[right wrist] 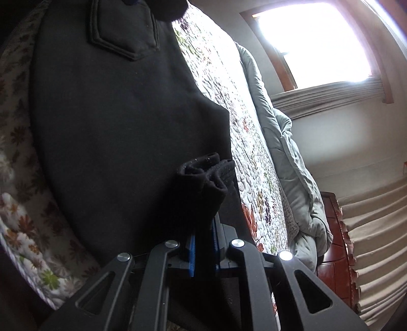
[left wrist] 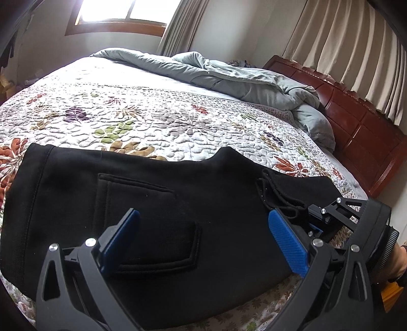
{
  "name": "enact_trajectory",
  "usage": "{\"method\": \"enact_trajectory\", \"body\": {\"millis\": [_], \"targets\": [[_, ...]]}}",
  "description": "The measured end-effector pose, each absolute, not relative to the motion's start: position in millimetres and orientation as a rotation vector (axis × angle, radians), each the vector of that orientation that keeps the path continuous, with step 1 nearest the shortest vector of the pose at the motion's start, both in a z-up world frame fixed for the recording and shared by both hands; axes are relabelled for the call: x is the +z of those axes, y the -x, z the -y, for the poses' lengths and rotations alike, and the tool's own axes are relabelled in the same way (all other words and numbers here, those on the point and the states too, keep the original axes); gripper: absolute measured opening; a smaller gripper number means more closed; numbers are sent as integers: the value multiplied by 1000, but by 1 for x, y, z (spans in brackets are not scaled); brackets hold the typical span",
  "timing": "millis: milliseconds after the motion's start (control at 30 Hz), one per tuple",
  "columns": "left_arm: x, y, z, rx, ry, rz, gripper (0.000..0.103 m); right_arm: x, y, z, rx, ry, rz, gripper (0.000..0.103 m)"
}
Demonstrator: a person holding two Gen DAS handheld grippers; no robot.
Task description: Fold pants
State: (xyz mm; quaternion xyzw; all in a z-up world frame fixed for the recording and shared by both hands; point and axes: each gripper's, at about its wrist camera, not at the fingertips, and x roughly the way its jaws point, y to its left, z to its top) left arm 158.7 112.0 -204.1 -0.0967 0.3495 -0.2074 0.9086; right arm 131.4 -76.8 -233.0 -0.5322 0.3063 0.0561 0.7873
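Observation:
Black pants (left wrist: 157, 203) lie folded on the floral quilt (left wrist: 142, 112), back pocket up, waistband and drawstring to the right. My left gripper (left wrist: 203, 229) is open just above the pants, its blue pads (left wrist: 287, 239) wide apart over the pocket. My right gripper (right wrist: 203, 244) is shut on a bunched black edge of the pants (right wrist: 203, 178); it also shows at the right of the left wrist view (left wrist: 330, 211), at the waistband end. The pants body (right wrist: 122, 122) fills the right wrist view.
A rumpled grey duvet (left wrist: 229, 76) lies at the far side of the bed. A red-brown wooden headboard (left wrist: 356, 127) stands at the right, with beige curtains (left wrist: 356, 51) behind. A bright window (left wrist: 127, 12) is at the back.

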Motion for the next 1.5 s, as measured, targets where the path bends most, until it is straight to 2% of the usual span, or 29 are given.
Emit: {"method": "enact_trajectory", "body": {"millis": [167,267,400,600,700,800,967,1200,1367,1500], "targets": [[-204,-158,-112,-429,202,-722,100,-240,-120,75,135,1177,-661,10],[-205,-159,-110,-431,197,-727,100,-244,-121,75,158,1170,-681,14],[-206,-159,-112,-428,202,-733,100,-219,-119,87,273,979,-756,27],[-207,-160,-110,-430,202,-739,100,-157,-150,165,338,330,-896,28],[-207,-161,-107,-429,191,-742,100,-172,-178,190,280,216,-1022,29],[-207,-160,-108,-420,193,-743,100,-195,-183,183,308,258,-1096,27],[-197,-153,-129,-396,309,-783,100,-178,-186,194,381,214,-1059,25],[-195,-126,-193,-179,554,-898,100,-127,-221,310,139,16,-969,26],[-214,-111,-224,-68,668,-951,100,-157,-249,393,-42,-134,-1034,28],[-219,-109,-228,-48,656,-983,100,-197,-254,379,-6,-161,-1111,28]]}}
